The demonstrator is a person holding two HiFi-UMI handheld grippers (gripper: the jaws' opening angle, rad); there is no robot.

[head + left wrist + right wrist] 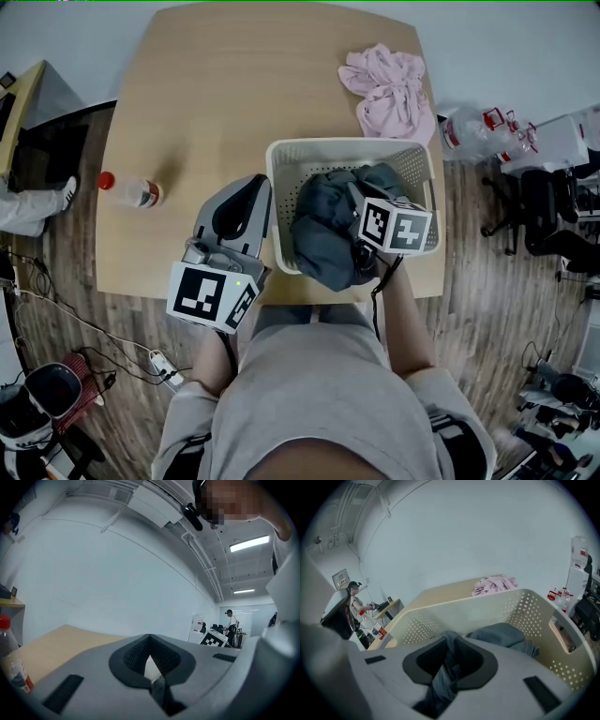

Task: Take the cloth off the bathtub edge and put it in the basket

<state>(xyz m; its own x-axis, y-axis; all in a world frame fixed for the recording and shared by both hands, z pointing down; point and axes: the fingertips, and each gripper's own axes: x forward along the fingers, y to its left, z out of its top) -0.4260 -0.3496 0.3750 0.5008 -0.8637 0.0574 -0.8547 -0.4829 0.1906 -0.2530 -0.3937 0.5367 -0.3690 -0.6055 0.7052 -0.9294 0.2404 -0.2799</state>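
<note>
1. Grey cloth [504, 635] is pinched between the jaws of the right gripper [446, 665]. The jaws are closed tight on one fold of it.
2. The rest of the cloth lies in a heap inside the white basket [487, 606]. So it is in the basket but not let go yet.
3. The left gripper [151, 667] has its jaws pressed together with nothing in them. It sits just beside the basket's left wall.
4. The basket stands on the wooden worktop [234, 84], at the edge near the person. A pink cloth [389, 89] lies behind it. A bottle [131, 190] lies off to the left.
5. Here is what could go wrong. If the right gripper lifts before its jaws open, the cloth may come back out. A fold may also catch on the jaws and drag over the rim. A hard pull could tip the basket off the near edge.
</note>
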